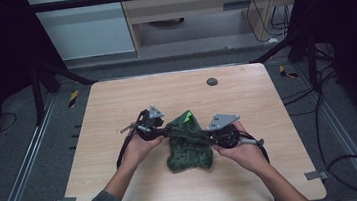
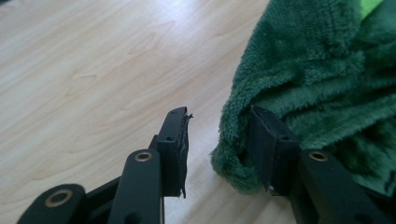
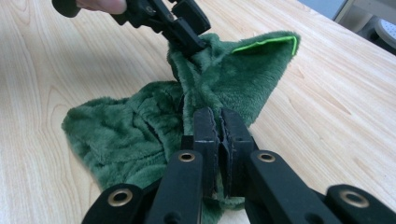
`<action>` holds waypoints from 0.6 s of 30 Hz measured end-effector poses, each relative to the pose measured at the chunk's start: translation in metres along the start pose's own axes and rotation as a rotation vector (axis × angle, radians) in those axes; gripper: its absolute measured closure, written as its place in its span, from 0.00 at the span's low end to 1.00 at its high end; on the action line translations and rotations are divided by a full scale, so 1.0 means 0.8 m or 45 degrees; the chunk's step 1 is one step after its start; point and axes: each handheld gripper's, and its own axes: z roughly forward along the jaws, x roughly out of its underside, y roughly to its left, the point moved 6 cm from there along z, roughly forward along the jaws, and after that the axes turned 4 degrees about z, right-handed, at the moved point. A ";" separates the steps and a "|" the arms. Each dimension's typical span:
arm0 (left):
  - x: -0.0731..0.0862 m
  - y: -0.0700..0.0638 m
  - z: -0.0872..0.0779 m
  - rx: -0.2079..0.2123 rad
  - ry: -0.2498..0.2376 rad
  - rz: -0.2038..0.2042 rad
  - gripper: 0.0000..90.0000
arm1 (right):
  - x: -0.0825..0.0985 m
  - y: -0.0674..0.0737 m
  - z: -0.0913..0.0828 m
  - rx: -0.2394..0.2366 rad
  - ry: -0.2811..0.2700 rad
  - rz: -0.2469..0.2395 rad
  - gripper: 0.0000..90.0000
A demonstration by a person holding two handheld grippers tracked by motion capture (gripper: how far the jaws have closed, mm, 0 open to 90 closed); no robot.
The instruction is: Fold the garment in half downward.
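Note:
A dark green fleece cloth (image 1: 189,147) with a lime green trim (image 3: 266,42) lies crumpled on the wooden table (image 1: 165,92), with its middle pulled up between the two grippers. My right gripper (image 3: 218,116) is shut on a raised fold of the cloth (image 3: 140,130), at its right side in the high view (image 1: 209,136). My left gripper (image 2: 217,116) stands open at the cloth's left edge (image 1: 165,128). One of its jaws touches the cloth's rolled edge (image 2: 317,70), and bare table shows in the gap between its jaws. In the right gripper view, the left gripper (image 3: 194,37) sits at the top of the raised cloth.
A small dark round cap (image 1: 211,81) is set into the table near its far edge. Black frame legs and cables stand on the grey floor around the table. Bare wood surrounds the cloth on all sides.

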 end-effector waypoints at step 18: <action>0.000 -0.024 -0.013 0.054 -0.036 0.047 0.95 | 0.012 -0.005 -0.005 0.011 0.005 0.029 0.96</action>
